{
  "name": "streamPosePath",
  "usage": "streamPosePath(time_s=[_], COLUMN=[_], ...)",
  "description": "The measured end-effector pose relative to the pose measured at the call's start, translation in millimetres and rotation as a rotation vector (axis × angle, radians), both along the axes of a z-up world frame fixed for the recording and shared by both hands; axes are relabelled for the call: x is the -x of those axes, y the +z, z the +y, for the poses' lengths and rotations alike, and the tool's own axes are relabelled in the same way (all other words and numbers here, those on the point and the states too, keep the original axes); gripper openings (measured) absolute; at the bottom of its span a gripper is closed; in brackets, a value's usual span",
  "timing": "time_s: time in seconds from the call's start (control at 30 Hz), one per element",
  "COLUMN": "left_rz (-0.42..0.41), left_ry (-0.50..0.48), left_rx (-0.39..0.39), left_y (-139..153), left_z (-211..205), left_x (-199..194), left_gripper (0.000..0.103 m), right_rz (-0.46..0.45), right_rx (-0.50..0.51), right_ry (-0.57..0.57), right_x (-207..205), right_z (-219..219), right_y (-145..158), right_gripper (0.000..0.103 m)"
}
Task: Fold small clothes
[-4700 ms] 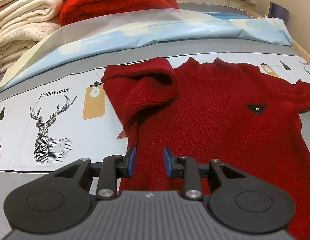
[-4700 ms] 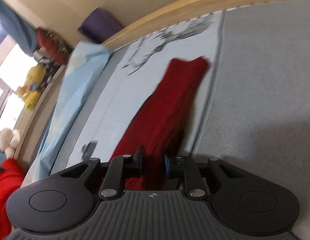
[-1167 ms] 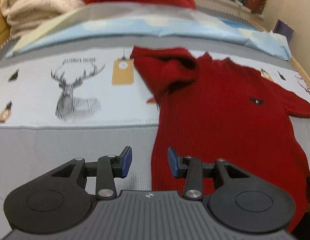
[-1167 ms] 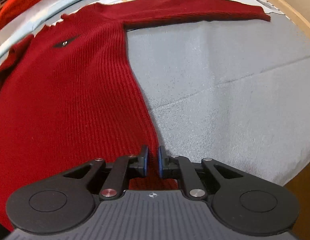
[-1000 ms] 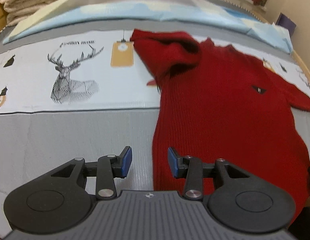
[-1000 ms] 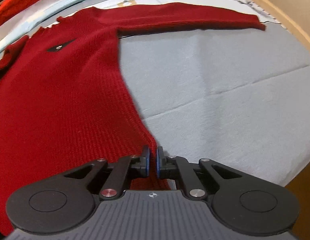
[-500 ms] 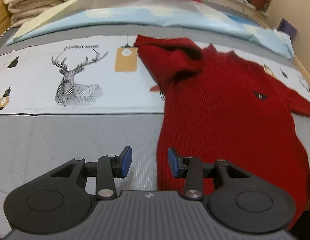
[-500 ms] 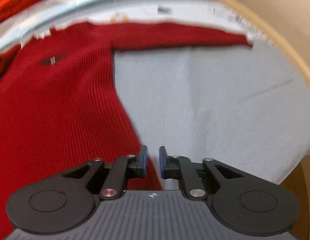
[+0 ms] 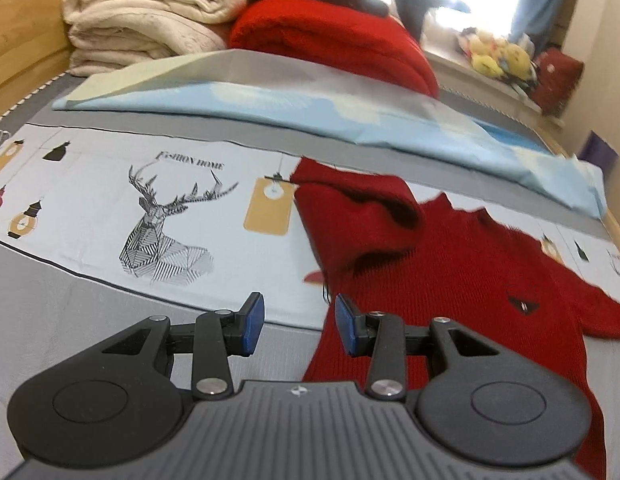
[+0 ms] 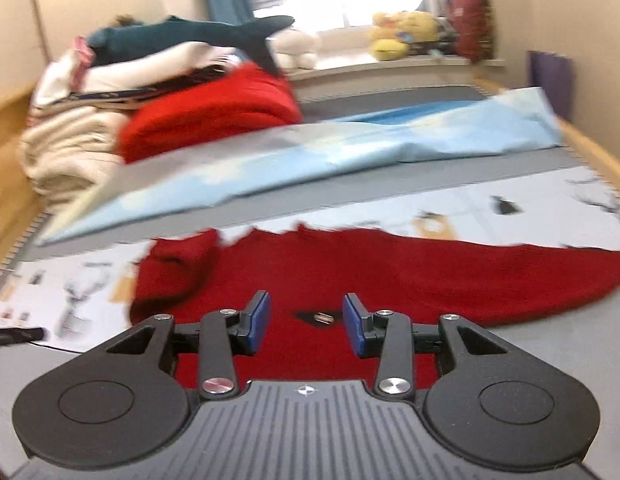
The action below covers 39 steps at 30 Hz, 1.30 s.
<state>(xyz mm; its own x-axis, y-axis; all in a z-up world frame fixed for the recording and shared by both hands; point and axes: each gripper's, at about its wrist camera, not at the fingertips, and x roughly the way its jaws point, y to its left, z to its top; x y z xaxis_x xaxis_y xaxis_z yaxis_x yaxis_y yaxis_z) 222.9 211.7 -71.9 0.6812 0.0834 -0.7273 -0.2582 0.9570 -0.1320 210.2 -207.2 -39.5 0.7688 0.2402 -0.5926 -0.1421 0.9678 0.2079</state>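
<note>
Left wrist view, dark red ribbed sweater (image 9: 450, 280), 1 sleeve seemingly folded in

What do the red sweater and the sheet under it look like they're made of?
Sweater: looks like ribbed knit, wool or acrylic, matte; vertical ribs show.
Sheet: looks like smooth woven fabric, maybe cotton, matte, with a printed deer and lanterns.

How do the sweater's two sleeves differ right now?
One sleeve is folded back into a bunched loop at the shoulder; the other sleeve lies stretched straight out, flat. The folded sleeve sits on the printed sheet; the straight sleeve reaches grey bedding. Both are the same dark red ribbed knit.
</note>
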Motion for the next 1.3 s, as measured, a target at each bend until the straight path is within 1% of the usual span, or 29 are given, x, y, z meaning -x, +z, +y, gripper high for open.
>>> streamPosePath(time_s=[0.1,0.17,0.2,0.27,0.3,0.33,0.4,0.47,0.57,0.63,0.73,0.8,0.9,0.93,0.97,1.03,1.07,1.13,1.17,1.2,1.23,1.3], left_rz=[-0.021,-0.019,-0.009,0.012,0.021,0.028,0.032,0.028,0.03,0.05,0.085,0.121,0.112,0.104,0.095,0.069,0.057,0.03,0.015,0.002,-0.003,0.007], left_ry=[0.024,0.033,0.038,0.043,0.055,0.071,0.097,0.111,0.15,0.182,0.212,0.237,0.261,0.259,0.252,0.204,0.199,0.209,0.217,0.239,0.267,0.359], left_rx=[-0.001,0.003,0.036,0.125,0.176,0.206,0.261,0.317,0.406,0.473,0.6,0.659,0.679,0.672,0.65,0.576,0.517,0.372,0.291,0.174,0.075,-0.126], left_y=[0,-3,-5,-11,-15,-18,-24,-32,-53,-73,-104,-123,-137,-138,-136,-123,-113,-89,-78,-65,-55,-42], left_z=[-4,-7,-6,0,5,9,15,19,23,27,32,33,35,36,38,44,48,68,79,96,112,156], left_x=[-9,-17,-23,-40,-54,-66,-98,-128,-175,-205,-242,-263,-282,-285,-288,-286,-280,-256,-242,-221,-202,-160], left_gripper=[0.043,0.042,0.041,0.04,0.038,0.036,0.036,0.036,0.036,0.038,0.053,0.054,0.052,0.039,0.012,0.012,0.012,0.012,0.012,0.012,0.012,0.013], right_rz=[-0.021,0.005,0.014,0.011,-0.013,-0.037,-0.057,-0.041,-0.006,-0.011,-0.032,-0.046,-0.033,-0.021,-0.007,0.015,0.02,0.028,0.032,0.037,0.042,0.054], right_rx=[-0.032,-0.052,-0.08,-0.117,-0.114,-0.099,-0.07,-0.075,-0.089,-0.079,-0.032,0.001,0.03,0.031,0.03,0.033,0.039,0.06,0.069,0.076,0.079,0.079], right_ry=[0.019,-0.023,-0.05,-0.04,-0.044,-0.049,-0.032,-0.039,-0.047,-0.034,-0.009,-0.002,0.014,0.017,0.021,0.036,0.043,0.06,0.068,0.075,0.08,0.077], right_x=[-12,-19,-22,-33,-38,-41,-50,-57,-67,-69,-71,-70,-75,-78,-80,-85,-87,-90,-91,-92,-93,-95], right_z=[5,7,7,12,13,14,12,6,-1,-2,0,0,0,0,1,5,7,13,15,17,18,17], right_y=[-9,-15,-17,-17,-13,-11,-9,-9,-10,-7,-6,-6,-10,-12,-15,-19,-20,-23,-23,-23,-23,-22], right_gripper=[0.042,0.042,0.043,0.042,0.042,0.042,0.042,0.042,0.042,0.042,0.041,0.041,0.041,0.041,0.041,0.041,0.041,0.041,0.041,0.041,0.041,0.041])
